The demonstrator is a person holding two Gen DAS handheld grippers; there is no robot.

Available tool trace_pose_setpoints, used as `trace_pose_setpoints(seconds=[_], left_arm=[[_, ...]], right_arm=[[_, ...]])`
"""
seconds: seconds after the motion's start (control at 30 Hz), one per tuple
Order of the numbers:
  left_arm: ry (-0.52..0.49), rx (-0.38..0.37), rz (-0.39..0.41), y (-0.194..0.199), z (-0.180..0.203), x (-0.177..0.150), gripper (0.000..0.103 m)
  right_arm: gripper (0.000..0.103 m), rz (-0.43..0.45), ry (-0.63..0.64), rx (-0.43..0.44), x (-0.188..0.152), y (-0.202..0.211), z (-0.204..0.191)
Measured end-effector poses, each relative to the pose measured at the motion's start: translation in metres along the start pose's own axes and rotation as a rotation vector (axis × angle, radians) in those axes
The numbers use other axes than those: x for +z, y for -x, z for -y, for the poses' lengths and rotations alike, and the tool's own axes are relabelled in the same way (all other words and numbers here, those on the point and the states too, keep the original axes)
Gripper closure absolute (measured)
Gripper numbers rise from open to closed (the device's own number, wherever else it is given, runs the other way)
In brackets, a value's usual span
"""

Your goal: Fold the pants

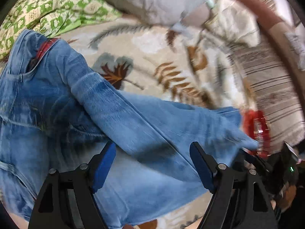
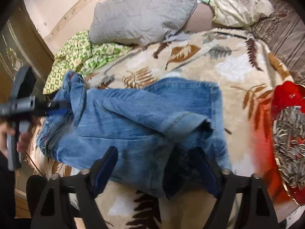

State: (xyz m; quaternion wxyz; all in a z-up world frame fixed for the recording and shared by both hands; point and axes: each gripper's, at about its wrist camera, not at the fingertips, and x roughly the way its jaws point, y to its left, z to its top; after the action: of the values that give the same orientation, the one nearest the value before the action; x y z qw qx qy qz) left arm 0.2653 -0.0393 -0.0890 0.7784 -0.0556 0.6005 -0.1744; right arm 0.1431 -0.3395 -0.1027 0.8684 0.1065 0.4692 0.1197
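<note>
While the jeans [image 2: 144,118] lie across the leaf-patterned blanket [image 2: 225,61] on the bed, half doubled over, both tongs, left [image 1: 152,164] and right [image 2: 158,169], are held apart, clamped on nothing. The hem should be gripped and laid flat onto the waistband. Only the right view shows the sunflower-seed tray [image 2: 289,133] nearby, best avoided.

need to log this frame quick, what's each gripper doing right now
Left gripper: open, jaws wide apart over the jeans, gripping nothing.
Right gripper: open, jaws spread with the jeans' hem between them, not clamped.
</note>
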Motion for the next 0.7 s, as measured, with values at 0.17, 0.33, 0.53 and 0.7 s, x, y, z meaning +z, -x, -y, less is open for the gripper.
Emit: trace_pose_setpoints(seconds=[0.17, 0.33, 0.53, 0.7], left_arm=[[-0.039, 0.131, -0.119, -0.035, 0.012, 0.007, 0.048], [-0.113, 0.16, -0.073, -0.027, 0.024, -0.011, 0.093], [-0.147, 0.094, 0.083, 0.023, 0.027, -0.047, 0.094], [-0.163, -0.019, 0.206, 0.058, 0.02, -0.091, 0.094]], right_arm=[[0.09, -0.007, 0.041, -0.015, -0.004, -0.01, -0.003], [0.097, 0.014, 0.054, 0.008, -0.005, -0.003, 0.0], [0.098, 0.091, 0.167, -0.02, -0.002, 0.029, -0.014], [0.098, 0.18, 0.347, -0.08, -0.019, 0.069, -0.038]])
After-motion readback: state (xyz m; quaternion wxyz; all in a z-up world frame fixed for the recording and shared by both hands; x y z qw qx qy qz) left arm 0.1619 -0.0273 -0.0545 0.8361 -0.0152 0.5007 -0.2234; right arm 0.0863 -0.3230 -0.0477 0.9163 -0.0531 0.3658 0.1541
